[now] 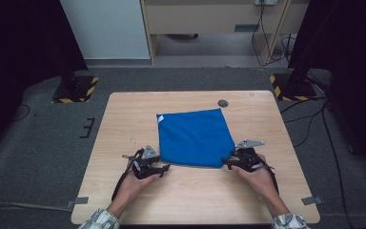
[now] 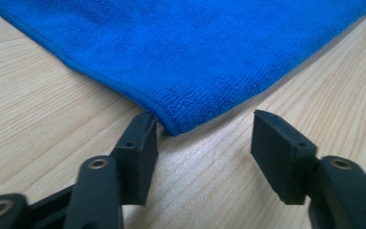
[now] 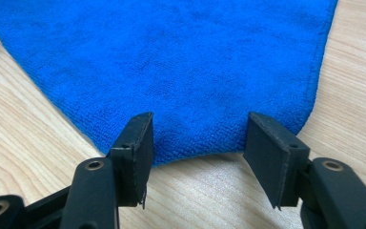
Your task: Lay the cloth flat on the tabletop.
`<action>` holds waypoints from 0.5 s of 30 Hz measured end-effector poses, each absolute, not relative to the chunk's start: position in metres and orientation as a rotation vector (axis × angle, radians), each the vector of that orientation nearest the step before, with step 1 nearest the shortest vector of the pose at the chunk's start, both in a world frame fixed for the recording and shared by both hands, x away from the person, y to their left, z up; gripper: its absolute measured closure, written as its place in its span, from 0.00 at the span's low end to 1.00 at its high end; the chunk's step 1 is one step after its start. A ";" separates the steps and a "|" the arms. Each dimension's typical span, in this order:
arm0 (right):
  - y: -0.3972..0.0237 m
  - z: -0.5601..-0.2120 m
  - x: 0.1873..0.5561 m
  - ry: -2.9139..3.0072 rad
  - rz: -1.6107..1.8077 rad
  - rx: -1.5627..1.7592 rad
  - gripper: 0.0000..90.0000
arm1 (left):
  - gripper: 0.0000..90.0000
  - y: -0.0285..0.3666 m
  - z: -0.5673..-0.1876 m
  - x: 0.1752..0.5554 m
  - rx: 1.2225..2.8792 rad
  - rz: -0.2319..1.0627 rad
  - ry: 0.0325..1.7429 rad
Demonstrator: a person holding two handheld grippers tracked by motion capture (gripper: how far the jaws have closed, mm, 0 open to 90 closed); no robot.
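A blue microfibre cloth (image 1: 194,137) lies flat on the light wooden table (image 1: 124,200), one corner towards each hand. My left gripper (image 1: 164,168) rests low at the cloth's near left corner. In the left gripper view the jaws of this gripper (image 2: 203,119) stand apart, and the cloth (image 2: 195,52) corner tip lies just beside the left jaw, unpinched. My right gripper (image 1: 226,163) sits at the near right corner. In the right gripper view that gripper (image 3: 200,119) is open too, with the cloth (image 3: 171,62) edge reaching in between the jaws on the tabletop.
A small white tag (image 1: 160,119) marks the cloth's far left corner. A round grey grommet (image 1: 223,103) sits in the table beyond the cloth. Yellow-and-black striped stand bases (image 1: 76,90) (image 1: 290,88) and cables lie on the grey floor past the table.
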State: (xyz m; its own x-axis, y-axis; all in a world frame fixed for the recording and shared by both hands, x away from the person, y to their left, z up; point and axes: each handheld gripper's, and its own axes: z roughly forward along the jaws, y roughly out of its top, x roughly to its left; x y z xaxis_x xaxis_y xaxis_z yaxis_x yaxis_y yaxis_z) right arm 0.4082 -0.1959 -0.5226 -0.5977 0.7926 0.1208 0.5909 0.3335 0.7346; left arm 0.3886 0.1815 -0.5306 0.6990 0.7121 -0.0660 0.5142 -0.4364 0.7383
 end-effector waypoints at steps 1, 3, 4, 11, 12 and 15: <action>-0.196 -0.523 0.409 2.345 1.121 1.250 0.48 | 0.51 0.181 -0.531 0.389 2.134 0.327 0.936; -0.194 -0.526 0.410 2.362 1.104 1.254 0.49 | 0.57 0.181 -0.531 0.389 2.138 0.333 0.933; -0.194 -0.526 0.410 2.362 1.104 1.254 0.49 | 0.57 0.181 -0.530 0.389 2.136 0.333 0.937; -0.191 -0.528 0.411 2.378 1.099 1.227 0.70 | 0.79 0.179 -0.528 0.390 2.144 0.359 0.908; -0.191 -0.528 0.410 2.385 1.092 1.231 0.74 | 0.82 0.179 -0.529 0.390 2.147 0.356 0.908; -0.191 -0.528 0.411 2.376 1.090 1.230 0.83 | 0.89 0.179 -0.529 0.391 2.158 0.356 0.910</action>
State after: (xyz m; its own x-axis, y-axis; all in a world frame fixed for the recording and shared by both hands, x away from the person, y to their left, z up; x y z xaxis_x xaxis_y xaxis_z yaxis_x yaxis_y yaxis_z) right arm 0.4109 -0.1913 -0.5283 -0.6114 0.7836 0.1106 0.5949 0.3629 0.7172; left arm 0.3907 0.1789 -0.5294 0.7082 0.7053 -0.0330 0.4952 -0.4629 0.7352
